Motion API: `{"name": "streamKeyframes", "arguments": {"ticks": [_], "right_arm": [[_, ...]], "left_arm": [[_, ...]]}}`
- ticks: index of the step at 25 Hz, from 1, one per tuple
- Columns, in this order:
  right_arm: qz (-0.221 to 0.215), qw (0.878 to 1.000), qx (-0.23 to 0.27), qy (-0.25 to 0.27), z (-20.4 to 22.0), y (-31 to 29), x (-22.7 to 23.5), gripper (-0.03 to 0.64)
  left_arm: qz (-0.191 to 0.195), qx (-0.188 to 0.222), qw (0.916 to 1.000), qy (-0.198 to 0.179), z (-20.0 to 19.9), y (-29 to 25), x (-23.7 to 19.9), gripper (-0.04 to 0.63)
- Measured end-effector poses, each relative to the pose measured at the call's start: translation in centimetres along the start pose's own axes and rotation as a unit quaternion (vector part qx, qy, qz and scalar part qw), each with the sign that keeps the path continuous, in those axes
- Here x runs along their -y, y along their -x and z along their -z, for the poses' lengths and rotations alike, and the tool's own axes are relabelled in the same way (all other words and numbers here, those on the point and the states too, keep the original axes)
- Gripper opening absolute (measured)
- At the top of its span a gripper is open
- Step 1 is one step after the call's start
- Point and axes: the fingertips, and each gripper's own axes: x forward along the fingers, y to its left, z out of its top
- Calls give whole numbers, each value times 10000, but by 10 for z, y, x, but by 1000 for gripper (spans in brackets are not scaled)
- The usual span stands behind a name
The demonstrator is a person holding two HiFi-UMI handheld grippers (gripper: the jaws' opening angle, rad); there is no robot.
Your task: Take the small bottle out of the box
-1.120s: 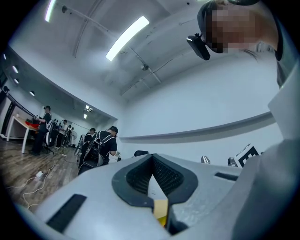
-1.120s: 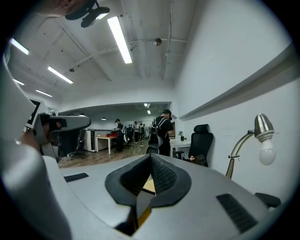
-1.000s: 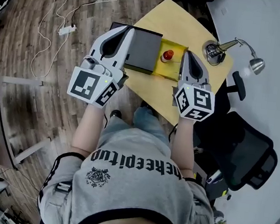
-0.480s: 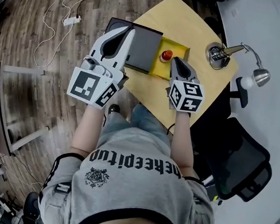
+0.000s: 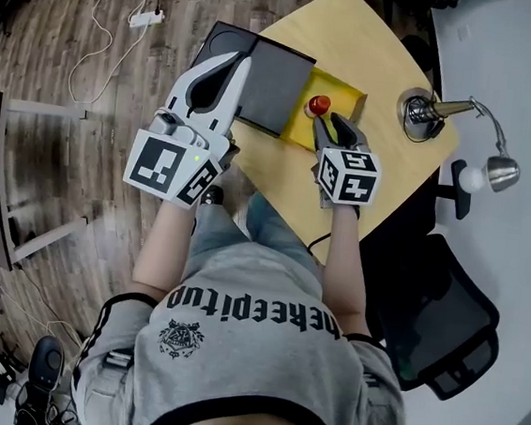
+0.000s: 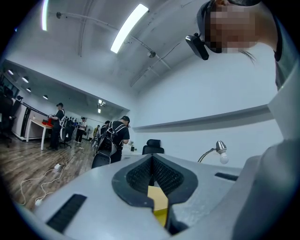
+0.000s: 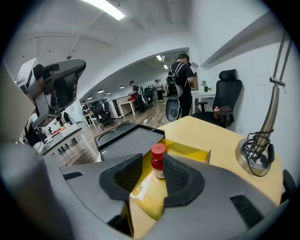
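I am on the reach-in step. The small bottle (image 7: pixel 158 161), red-capped, stands upright inside the box (image 5: pixel 355 96), on its yellow floor, near the edge of the dark lid (image 5: pixel 274 83) that covers the rest of the box.

My right gripper (image 5: pixel 330 121) tilts down at the box from the near side. Its fingers (image 7: pixel 179 176) have just been opening and stand spread, with the bottle showing in the gap between them. As far as I can tell, neither pad presses on it.

To do this well, I judge I should keep the bottle centred in that gap and go in low enough to catch the body, not the cap. I should close gently so it does not tip, then lift straight up clear of the box wall.

My left gripper (image 5: pixel 240 60) hangs over the lid, its fingers (image 6: pixel 140 176) pressed together on nothing. It could steady the box if it slides.

My count: one bottle, one box, one lid and two grippers. There is also one desk lamp (image 5: pixel 446 110) on the tabletop (image 5: pixel 360 33) past the box, and one office chair (image 5: pixel 447 320) further off.
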Motion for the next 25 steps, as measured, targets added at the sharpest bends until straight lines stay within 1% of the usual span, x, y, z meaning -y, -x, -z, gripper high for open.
{"name": "streamKeyframes", "arguments": {"ticks": [4, 9, 14, 18, 21, 25], "right_arm": [[-114, 9997, -192, 49, 9, -14, 2, 159], [-146, 9991, -378, 124, 18, -31, 8, 194], [-130, 9978, -562, 317, 28, -47, 13, 213], [42, 9971, -529, 540, 24, -55, 16, 215], [30, 9960, -561, 694, 24, -58, 11, 216], [86, 9958, -553, 723, 22, -65, 11, 216]], "left_arm": [[-182, -59, 9998, 9, 5, 2, -5, 3], [-392, -163, 9991, -14, 11, 6, -11, 3], [-529, -298, 9981, -43, 20, 9, -14, 3], [-641, -404, 9971, -47, 26, 14, -17, 3], [-693, -471, 9965, -52, 30, 17, -18, 3], [-761, -579, 9954, -47, 36, 22, -19, 3]]}}
